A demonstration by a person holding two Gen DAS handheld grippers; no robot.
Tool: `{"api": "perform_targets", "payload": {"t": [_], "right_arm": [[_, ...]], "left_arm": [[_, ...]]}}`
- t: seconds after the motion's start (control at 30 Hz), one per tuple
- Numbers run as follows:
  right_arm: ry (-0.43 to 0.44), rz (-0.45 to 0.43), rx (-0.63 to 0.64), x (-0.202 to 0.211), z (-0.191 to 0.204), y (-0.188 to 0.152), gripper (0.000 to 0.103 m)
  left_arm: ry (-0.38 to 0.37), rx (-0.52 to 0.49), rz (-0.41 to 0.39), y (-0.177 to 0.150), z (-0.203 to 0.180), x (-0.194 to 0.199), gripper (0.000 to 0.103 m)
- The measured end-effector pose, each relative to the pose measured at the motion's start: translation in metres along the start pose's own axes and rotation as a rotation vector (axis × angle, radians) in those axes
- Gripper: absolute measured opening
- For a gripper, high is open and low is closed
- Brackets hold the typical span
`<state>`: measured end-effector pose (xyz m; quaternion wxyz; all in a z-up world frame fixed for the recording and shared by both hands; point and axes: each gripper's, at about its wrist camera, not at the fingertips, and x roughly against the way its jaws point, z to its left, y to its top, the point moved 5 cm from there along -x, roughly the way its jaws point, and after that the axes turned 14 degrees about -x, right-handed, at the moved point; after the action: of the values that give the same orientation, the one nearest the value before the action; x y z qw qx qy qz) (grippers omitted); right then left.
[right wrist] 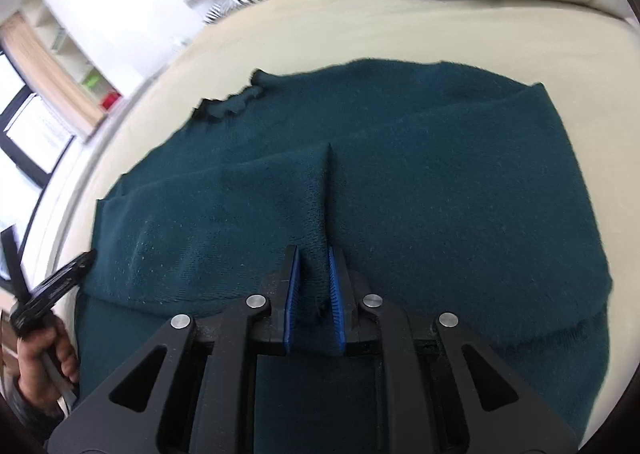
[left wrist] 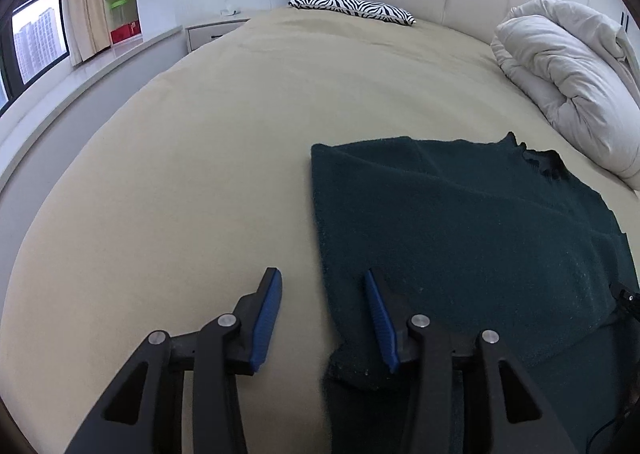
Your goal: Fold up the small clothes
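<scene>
A dark green knitted sweater (left wrist: 460, 214) lies flat on the beige bed (left wrist: 200, 134), its collar toward the far side. My left gripper (left wrist: 322, 274) stands open astride the sweater's near left edge, one blue pad over bare sheet and the other over the knit, neither pressing. In the right wrist view the sweater (right wrist: 400, 154) fills the middle. My right gripper (right wrist: 313, 250) is shut on a raised ridge of its fabric, which runs away from the pads. The left gripper (right wrist: 76, 266) shows at the left edge, held by a hand (right wrist: 48, 354).
A rolled white duvet (left wrist: 560, 66) lies at the bed's far right, and a zebra-striped pillow (left wrist: 352, 6) rests against the padded headboard. A nightstand (left wrist: 212, 30), a window ledge and a window (left wrist: 36, 42) line the left side. Bare sheet stretches left of the sweater.
</scene>
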<state>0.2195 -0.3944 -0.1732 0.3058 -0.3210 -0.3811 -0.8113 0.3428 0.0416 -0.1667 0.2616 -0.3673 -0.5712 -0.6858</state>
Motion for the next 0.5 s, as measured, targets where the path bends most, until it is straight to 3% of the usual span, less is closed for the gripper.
{"api": "perform_targets", "payload": {"t": [0.1, 0.17, 0.23, 0.3, 0.37, 0.43, 0.5], "right_arm": [[-0.038, 0.006, -0.051, 0.017, -0.004, 0.001, 0.015], [-0.045, -0.042, -0.047, 0.034, -0.001, 0.001, 0.017], [0.003, -0.091, -0.026, 0.047, 0.006, 0.002, 0.017], [0.008, -0.104, -0.017, 0.048, 0.01, 0.002, 0.026], [-0.016, -0.063, -0.011, 0.035, 0.01, -0.001, 0.034], [-0.073, 0.032, 0.021, 0.009, 0.002, -0.012, 0.04], [-0.066, -0.012, 0.039, 0.019, 0.002, -0.015, 0.039]], "left_arm": [[-0.014, 0.031, -0.024, -0.001, 0.006, 0.012, 0.043], [-0.021, 0.057, -0.053, -0.005, 0.009, 0.025, 0.043], [0.002, 0.014, -0.058, -0.008, 0.004, 0.029, 0.043], [0.029, -0.029, -0.024, -0.015, -0.002, 0.022, 0.046], [0.043, -0.036, -0.008, -0.018, 0.001, 0.014, 0.047], [0.048, -0.034, 0.0, -0.02, 0.002, 0.013, 0.047], [0.091, -0.033, 0.0, -0.021, 0.007, 0.021, 0.043]]}}
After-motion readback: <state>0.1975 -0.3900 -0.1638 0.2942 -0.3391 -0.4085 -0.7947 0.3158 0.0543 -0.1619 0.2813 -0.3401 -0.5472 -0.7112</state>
